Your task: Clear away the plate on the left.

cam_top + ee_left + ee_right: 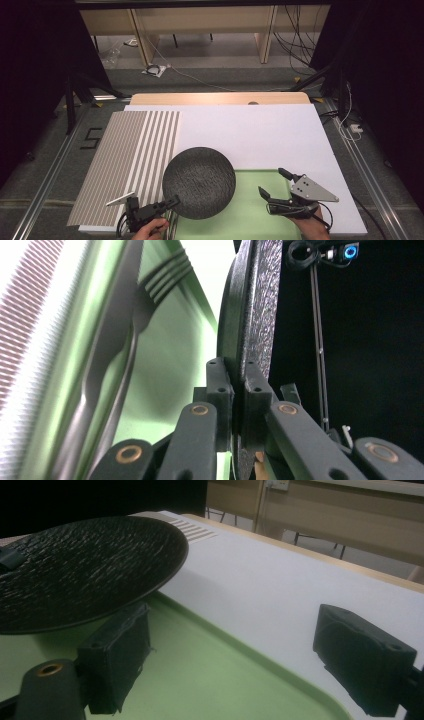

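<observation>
One black textured plate point(199, 182), round, rim seen edge-on in left gripper view point(255, 305). One green tray point(250, 215). One fork point(150, 295) on tray, four tines countable; second utensil handle beside it, kind unclear. One striped placemat point(130, 160). One white sheet point(260, 135) over one table point(220, 98). Two grippers: left gripper point(172, 202), right gripper point(274, 183), two jaws each. Two hands: left hand point(150, 231), right hand point(312, 226). One grey three-cornered plate point(312, 189) on right gripper.
</observation>
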`<state>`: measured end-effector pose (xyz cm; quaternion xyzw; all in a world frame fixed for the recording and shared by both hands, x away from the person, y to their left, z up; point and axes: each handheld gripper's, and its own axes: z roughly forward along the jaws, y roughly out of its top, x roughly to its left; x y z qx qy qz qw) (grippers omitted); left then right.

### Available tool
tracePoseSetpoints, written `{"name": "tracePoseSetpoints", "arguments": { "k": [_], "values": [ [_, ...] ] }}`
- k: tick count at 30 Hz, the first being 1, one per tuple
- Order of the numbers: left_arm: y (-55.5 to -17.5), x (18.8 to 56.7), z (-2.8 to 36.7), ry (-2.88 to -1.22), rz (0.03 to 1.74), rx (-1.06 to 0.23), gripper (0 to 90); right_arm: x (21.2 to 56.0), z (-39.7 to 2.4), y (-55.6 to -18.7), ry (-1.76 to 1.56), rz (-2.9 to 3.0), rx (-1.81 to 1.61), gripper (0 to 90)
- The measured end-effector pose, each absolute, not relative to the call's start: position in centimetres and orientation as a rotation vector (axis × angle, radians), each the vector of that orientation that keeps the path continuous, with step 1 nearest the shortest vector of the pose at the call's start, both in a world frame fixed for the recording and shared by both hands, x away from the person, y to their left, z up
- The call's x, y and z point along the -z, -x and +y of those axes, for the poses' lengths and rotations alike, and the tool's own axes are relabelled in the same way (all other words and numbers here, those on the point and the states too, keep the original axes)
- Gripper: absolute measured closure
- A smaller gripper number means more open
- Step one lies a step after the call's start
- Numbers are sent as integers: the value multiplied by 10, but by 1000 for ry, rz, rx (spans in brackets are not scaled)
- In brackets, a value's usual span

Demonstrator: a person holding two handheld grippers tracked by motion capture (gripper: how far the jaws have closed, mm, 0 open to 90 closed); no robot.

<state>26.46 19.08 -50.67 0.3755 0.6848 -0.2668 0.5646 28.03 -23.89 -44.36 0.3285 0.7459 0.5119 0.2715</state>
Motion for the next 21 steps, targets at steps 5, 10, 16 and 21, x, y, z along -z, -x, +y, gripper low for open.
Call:
{"name": "tracePoseSetpoints", "arguments": {
  "k": [5,10,16,21],
  "values": [
    [-265,508,182,-926,1600,650,855,444,-239,-280,-884,2005,-1379,161],
    [-264,510,174,-963,1594,671,855,443,-240,-280,-889,1992,-1386,162],
    [-262,513,163,-1003,1585,706,855,442,-240,-280,-884,1993,-1379,161],
    [-260,517,157,-1038,1589,723,854,442,-241,-280,-890,1986,-1386,162]
  ]
}}
